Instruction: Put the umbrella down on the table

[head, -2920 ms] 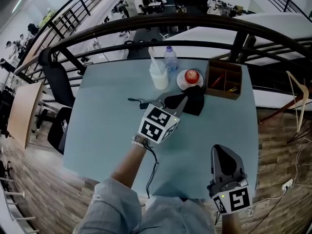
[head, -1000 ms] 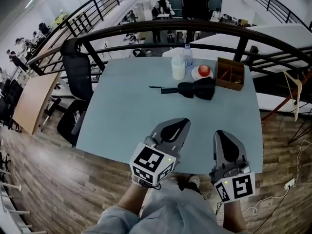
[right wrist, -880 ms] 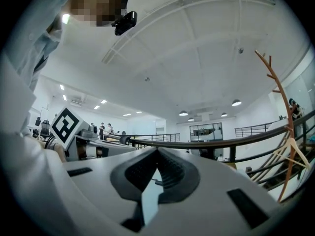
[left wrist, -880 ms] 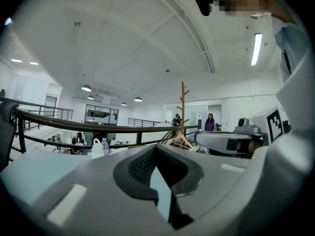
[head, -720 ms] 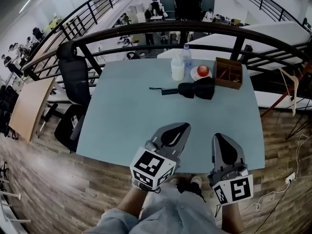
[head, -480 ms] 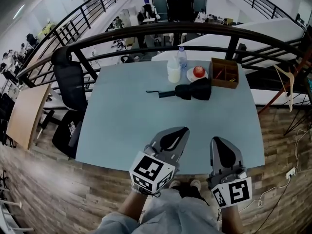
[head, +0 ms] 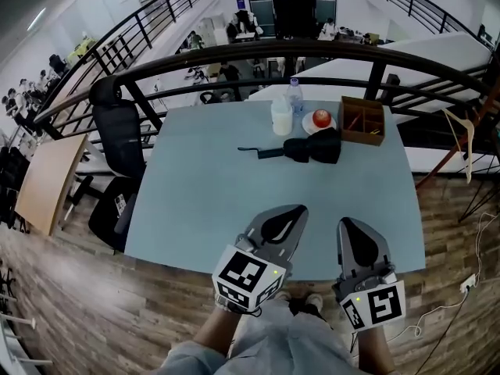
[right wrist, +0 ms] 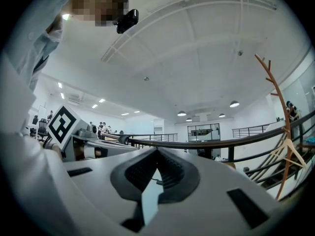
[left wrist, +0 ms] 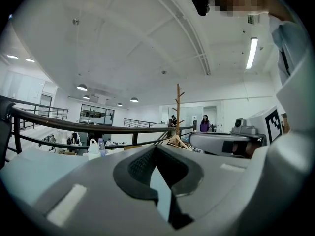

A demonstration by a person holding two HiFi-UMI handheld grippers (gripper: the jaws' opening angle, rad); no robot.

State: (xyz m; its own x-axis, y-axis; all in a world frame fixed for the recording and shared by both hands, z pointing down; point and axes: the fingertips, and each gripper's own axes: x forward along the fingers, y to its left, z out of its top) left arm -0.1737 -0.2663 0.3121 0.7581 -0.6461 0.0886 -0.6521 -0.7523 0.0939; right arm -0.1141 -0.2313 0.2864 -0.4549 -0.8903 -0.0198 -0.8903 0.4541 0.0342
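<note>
Left gripper: jaws pressed together, nothing between them. Same in the left gripper view, tips meet, only a sliver of table shows through the gap lower down. Right gripper: jaws also pressed together, empty; confirmed in the right gripper view. Both point level across the table, tips over its near edge, side by side and close but apart, right gripper just to the right of the left jaws.

Umbrella: black, folded, lying flat on the table well ahead of both sets of jaws, toward the far side, nearer the line of the right jaws. Its handle and strap stick out to the left. Not touched by either gripper.

Past the umbrella, further ahead of the jaws: white jug, clear bottle, apple on a plate, wooden box ahead-right. Dark railing beyond the far table edge. Black chair far off to the left of the left jaws.
</note>
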